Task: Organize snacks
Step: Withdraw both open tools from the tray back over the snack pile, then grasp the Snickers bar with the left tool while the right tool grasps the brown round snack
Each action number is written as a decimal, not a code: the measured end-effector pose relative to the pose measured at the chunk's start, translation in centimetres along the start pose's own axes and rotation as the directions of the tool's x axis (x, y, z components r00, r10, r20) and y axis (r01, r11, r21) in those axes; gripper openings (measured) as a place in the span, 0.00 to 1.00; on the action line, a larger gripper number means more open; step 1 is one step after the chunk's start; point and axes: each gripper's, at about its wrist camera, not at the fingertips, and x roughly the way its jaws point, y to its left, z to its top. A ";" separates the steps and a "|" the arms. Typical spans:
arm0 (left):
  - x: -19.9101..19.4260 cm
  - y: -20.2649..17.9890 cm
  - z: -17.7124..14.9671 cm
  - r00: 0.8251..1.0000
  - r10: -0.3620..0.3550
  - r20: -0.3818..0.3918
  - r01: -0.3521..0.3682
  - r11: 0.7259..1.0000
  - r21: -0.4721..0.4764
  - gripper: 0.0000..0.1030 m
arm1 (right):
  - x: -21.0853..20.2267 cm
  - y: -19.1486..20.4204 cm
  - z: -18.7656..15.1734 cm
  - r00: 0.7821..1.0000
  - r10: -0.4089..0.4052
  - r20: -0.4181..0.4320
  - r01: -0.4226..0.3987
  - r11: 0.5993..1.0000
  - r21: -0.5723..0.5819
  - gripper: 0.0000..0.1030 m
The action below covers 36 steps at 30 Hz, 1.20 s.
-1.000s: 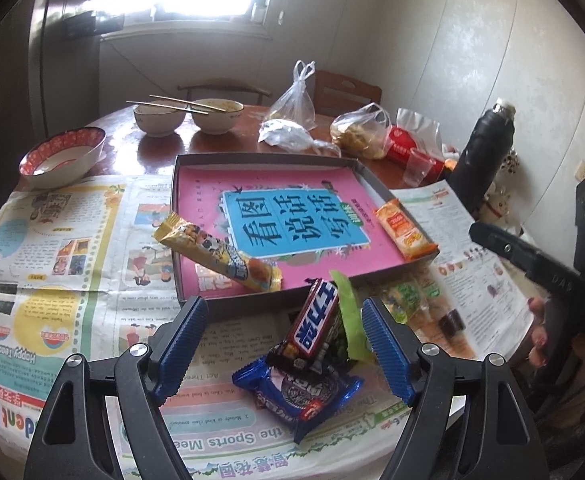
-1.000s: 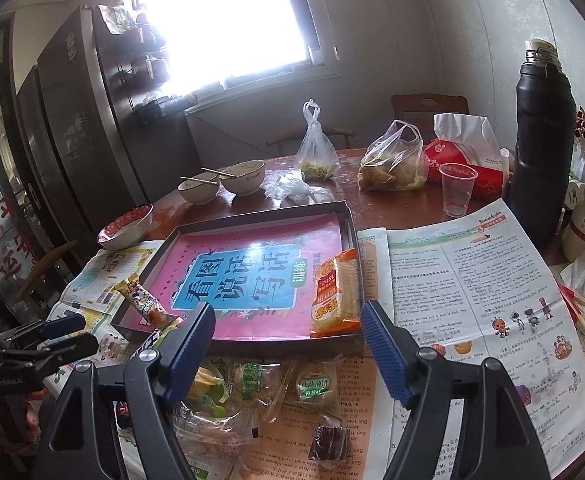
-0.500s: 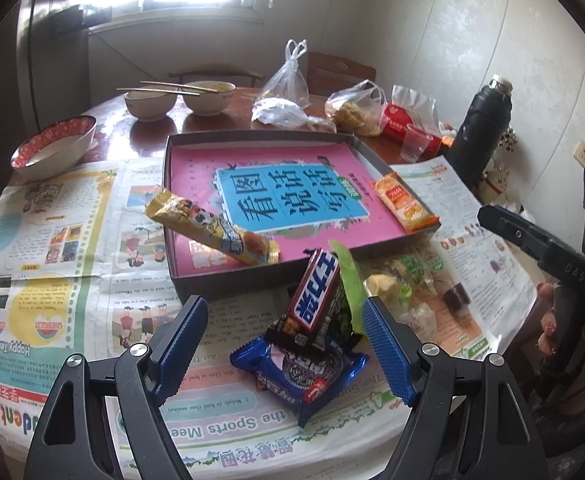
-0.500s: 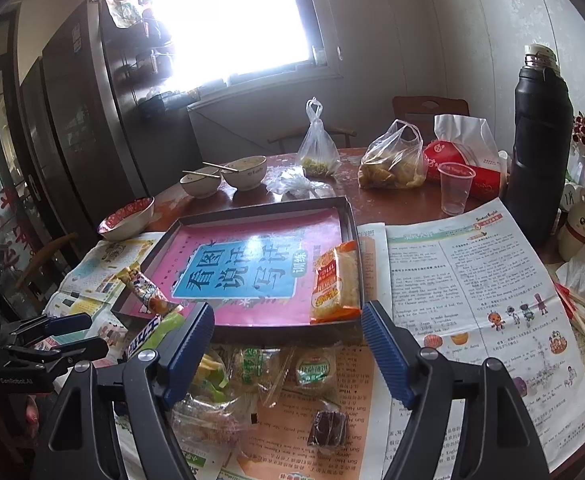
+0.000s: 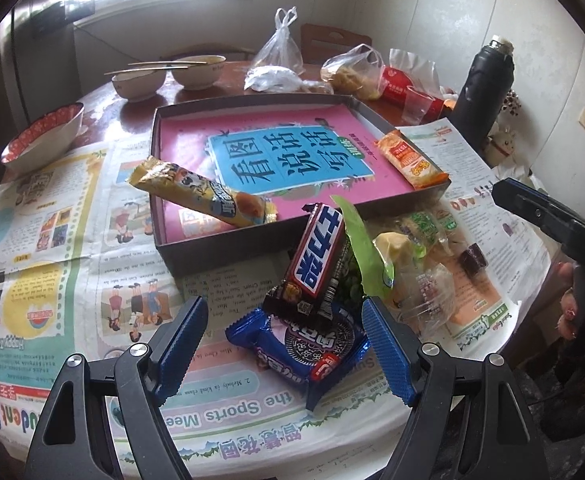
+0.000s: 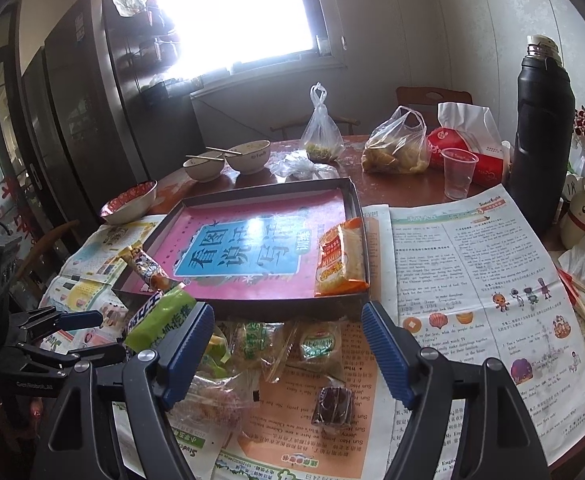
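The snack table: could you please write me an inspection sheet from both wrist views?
Surface: round wooden table under spread newspapers.
Job's things: shallow box holds an orange packet; a yellow bar leans over its left wall. Snickers bar, Oreo pack and small wrapped snacks lie in front.
Clutter: bowls with chopsticks, plastic bags, cup, black flask.
Grippers: left gripper and right gripper, jaws open, empty.
Cables: nothing seen.
Surroundings: bright window, dark refrigerator, chairs.

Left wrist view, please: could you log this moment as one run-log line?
left gripper open over Oreo pack | right gripper open, empty | box holds two snacks
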 end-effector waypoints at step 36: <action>1.6 -0.8 0.8 1.000 -0.017 0.017 0.015 0.998 0.064 0.56 | 3.4 -1.7 -5.9 0.977 -0.106 -0.185 0.102 0.994 -0.034 0.41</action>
